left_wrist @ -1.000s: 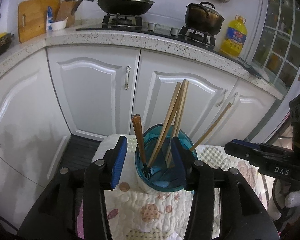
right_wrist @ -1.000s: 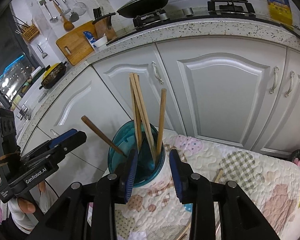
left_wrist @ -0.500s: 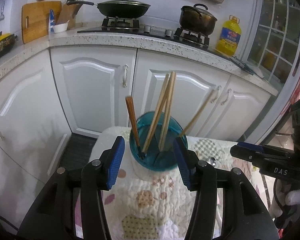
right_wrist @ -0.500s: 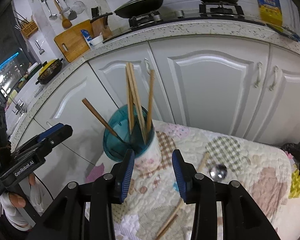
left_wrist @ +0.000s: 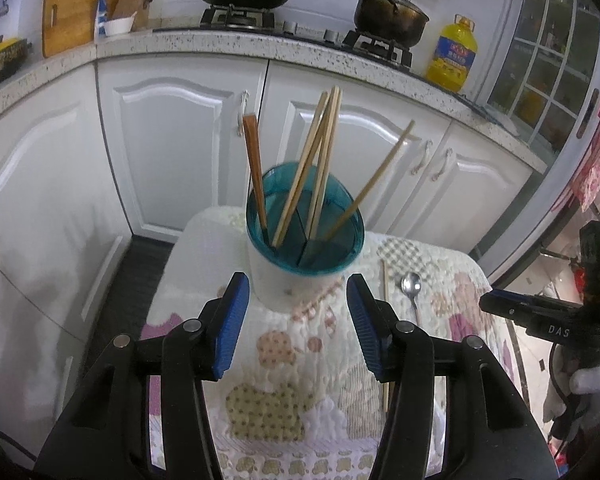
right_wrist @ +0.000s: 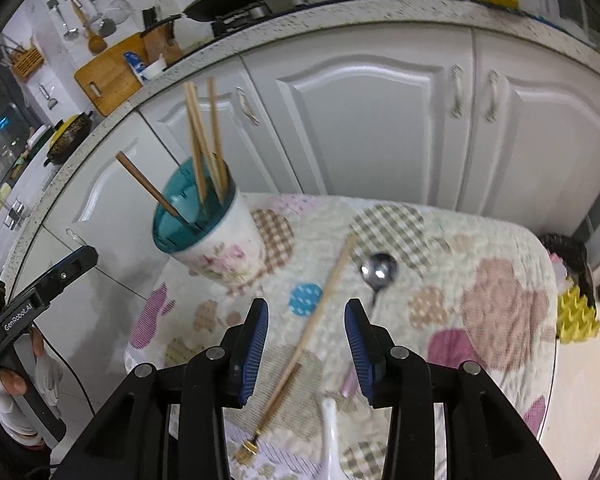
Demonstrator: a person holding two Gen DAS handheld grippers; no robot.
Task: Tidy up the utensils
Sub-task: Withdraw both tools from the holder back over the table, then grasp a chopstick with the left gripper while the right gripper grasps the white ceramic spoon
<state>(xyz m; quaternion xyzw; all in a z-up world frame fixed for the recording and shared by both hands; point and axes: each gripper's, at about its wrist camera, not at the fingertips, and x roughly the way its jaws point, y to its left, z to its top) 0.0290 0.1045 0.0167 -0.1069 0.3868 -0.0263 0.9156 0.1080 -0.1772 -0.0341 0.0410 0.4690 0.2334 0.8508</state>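
While the padded cloth (right_wrist: 500, 272) lay quilted and puffy over the small table, patched with dotted rounds and checked shapes, the utensil holder (right_wrist: 216, 240) stood at its far left corner. It was a rounded white cup printed with pink flowers, fitted with a glossy teal plastic insert split into compartments. A dark-handled fork (left_wrist: 254, 172) and several slim pale wooden chopsticks (left_wrist: 320, 160) leaned out of it at different angles.

The left gripper (left_wrist: 296, 320) hung just short of the holder, its ribbed blue pads (left_wrist: 230, 324) spread wide and closing on nothing; its jaws had just been opening.

Right of the holder, a single long wooden chopstick (right_wrist: 320, 308) lay slantwise on the cloth, ending near the camera in what looked like a small gold cap, though blur made that uncertain. Beside it lay a shiny metal spoon (right_wrist: 378, 272), bowl upward. A white ceramic spoon (right_wrist: 332, 436) lay at the near edge.

The right gripper (right_wrist: 306, 344) hovered above the loose chopstick, jaws parted and empty, having just been opening, the stick passing beneath the gap untouched.
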